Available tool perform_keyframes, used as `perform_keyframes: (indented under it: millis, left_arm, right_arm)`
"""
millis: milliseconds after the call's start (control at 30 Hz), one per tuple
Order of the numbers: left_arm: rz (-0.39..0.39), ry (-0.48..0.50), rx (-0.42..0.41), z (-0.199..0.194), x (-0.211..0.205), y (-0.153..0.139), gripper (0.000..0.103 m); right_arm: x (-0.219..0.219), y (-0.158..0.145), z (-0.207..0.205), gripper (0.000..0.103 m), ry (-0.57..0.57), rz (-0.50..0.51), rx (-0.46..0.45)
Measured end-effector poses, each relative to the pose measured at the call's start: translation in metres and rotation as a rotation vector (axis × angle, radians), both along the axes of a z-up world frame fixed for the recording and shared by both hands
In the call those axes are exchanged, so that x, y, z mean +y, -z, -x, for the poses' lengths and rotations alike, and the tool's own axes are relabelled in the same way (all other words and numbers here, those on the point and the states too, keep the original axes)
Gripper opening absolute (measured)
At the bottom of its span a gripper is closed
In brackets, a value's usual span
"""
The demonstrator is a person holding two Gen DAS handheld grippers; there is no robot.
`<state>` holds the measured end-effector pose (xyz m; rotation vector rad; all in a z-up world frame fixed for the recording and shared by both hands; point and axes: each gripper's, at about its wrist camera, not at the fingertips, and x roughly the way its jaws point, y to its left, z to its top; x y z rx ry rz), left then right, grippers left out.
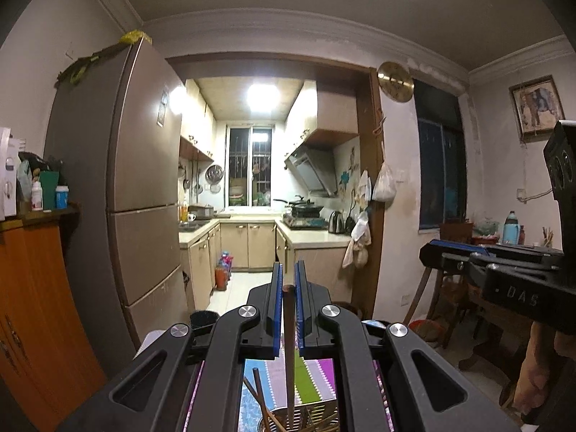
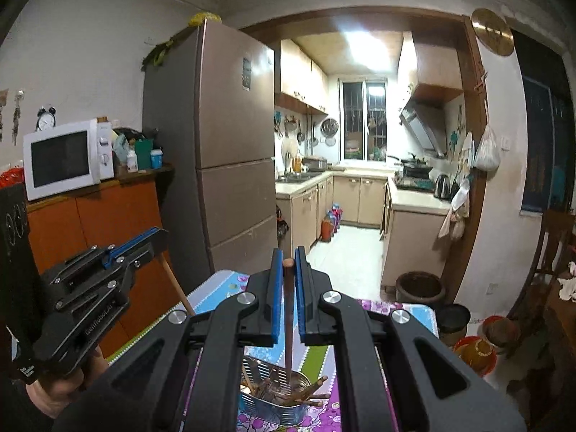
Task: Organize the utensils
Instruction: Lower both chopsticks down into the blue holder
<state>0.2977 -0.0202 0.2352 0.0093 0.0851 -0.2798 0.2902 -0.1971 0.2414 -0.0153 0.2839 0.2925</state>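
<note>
We are pinching one chopstick [image 1: 289,327] in the left tongs [image 1: 287,280] and another chopstick [image 2: 288,309] in the right tongs [image 2: 287,264], both clamped tight at lower centre. Each is hanging over the metal holder [image 2: 275,401] on the desk [image 2: 403,311], and a thin stick may be swivelling and missing it.

tall brown fridge [image 2: 230,136] — white microwave [image 2: 66,158] beside it

A dark brown chopstick [image 1: 289,342] hung upright, pinched near its top. A second chopstick [image 2: 288,309] hung likewise, tip down over the metal holder [image 2: 277,401], where more chopsticks [image 2: 306,394] lay tilted.
</note>
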Motion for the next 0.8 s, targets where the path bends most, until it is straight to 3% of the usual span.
perform_keyframes:
  millis: [367,800]
  left_arm:
    - [-0.001,-0.001,0.060,-0.038,0.002,0.032,0.008]
    - [-0.015,0.012,0.110,-0.060,-0.004,0.066,0.008]
  right_arm:
    - [0.018,0.048,-0.038,0.005,-0.008,0.022,0.098]
    - [0.024,0.074,-0.053,0.005,-0.018,0.027,0.151]
